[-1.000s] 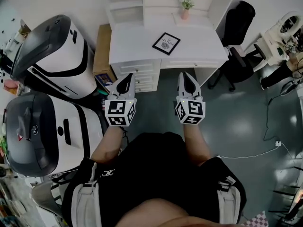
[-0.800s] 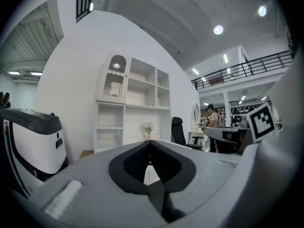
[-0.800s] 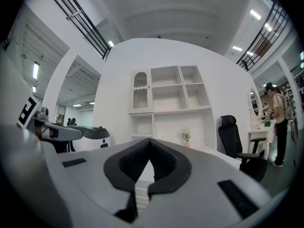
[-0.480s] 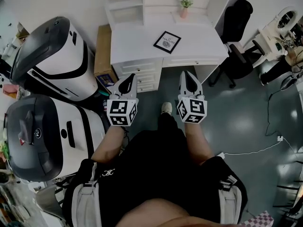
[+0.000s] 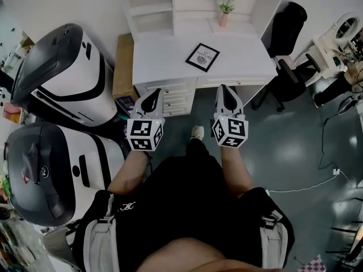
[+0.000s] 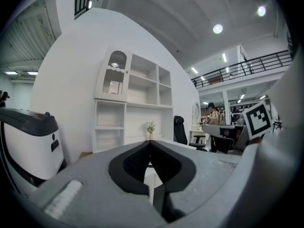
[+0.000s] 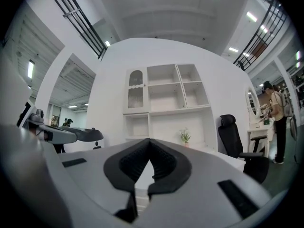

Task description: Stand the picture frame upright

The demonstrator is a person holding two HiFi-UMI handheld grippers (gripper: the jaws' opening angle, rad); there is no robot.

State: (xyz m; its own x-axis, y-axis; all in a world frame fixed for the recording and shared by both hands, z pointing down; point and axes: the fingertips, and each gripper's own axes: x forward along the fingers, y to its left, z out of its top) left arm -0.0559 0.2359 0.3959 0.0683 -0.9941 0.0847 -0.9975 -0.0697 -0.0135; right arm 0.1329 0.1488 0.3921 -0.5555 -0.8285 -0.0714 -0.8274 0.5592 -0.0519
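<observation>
The desk (image 5: 164,50) and flat picture frame (image 5: 202,57) have apparently drawn closer; left gripper (image 5: 157,92) and right gripper (image 5: 223,88) stay closed, empty.

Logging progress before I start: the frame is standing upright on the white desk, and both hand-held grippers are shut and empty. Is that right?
Not quite. The frame lies flat on the white desk, not upright, as the head view shows. The rest holds: the left hand-held gripper and the right hand-held gripper are shut and empty.
</observation>
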